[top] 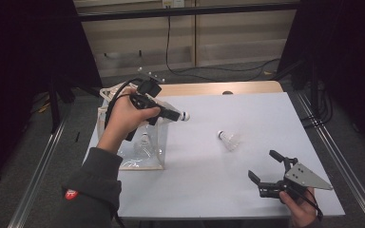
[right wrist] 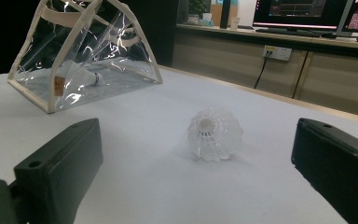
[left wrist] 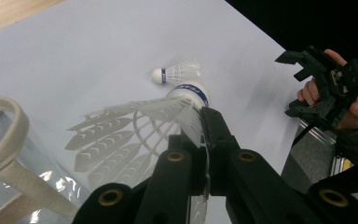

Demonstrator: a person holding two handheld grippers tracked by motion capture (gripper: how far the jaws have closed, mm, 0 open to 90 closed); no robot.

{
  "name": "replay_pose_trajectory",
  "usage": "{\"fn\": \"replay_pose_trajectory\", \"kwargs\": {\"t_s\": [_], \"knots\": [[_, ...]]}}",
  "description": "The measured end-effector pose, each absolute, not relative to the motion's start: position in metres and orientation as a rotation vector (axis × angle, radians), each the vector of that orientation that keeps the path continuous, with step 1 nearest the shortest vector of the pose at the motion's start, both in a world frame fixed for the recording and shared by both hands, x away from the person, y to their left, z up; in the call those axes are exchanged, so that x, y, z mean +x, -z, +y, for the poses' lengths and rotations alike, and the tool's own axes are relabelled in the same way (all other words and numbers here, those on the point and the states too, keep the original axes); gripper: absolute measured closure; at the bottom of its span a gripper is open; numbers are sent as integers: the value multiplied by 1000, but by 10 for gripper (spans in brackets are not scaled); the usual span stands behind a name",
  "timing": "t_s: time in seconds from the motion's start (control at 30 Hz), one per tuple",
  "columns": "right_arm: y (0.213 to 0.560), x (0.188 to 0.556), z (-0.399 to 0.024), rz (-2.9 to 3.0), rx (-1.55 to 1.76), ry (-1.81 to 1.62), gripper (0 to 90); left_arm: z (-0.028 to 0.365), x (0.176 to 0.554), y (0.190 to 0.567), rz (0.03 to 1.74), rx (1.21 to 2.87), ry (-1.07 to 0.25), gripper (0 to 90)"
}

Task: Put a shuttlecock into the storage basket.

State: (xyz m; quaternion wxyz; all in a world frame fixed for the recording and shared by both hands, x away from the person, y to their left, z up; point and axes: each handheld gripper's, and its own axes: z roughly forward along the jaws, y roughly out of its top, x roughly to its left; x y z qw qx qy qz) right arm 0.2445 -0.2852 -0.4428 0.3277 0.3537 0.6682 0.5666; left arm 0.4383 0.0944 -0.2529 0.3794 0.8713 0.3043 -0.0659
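A white shuttlecock (left wrist: 144, 126) is clamped by its feathered skirt, cork tip (top: 185, 115) pointing out above the table.

No readable text. Held shuttlecock (left wrist: 186, 93) has blue band with white lettering, too blurred to read. Orange tag (right wrist: 59, 86) on clear bag (right wrist: 121, 56), illegible. Red sleeve patch (top: 71, 194), unreadable.

Lab: monitors (right wrist: 307, 11), framed table (top: 228, 142)

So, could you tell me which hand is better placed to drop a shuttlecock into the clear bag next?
The left. Its gripper is already shut on a shuttlecock right beside the clear bag. The right gripper sits open near the table's front edge, holding nothing.
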Motion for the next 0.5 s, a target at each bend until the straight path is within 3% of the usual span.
{"fn": "replay_pose_trajectory", "kwargs": {"t_s": [0.5], "knots": [[443,244,-285,1748,928,-1485,17,100,443,246,799,2214,141,892]]}}
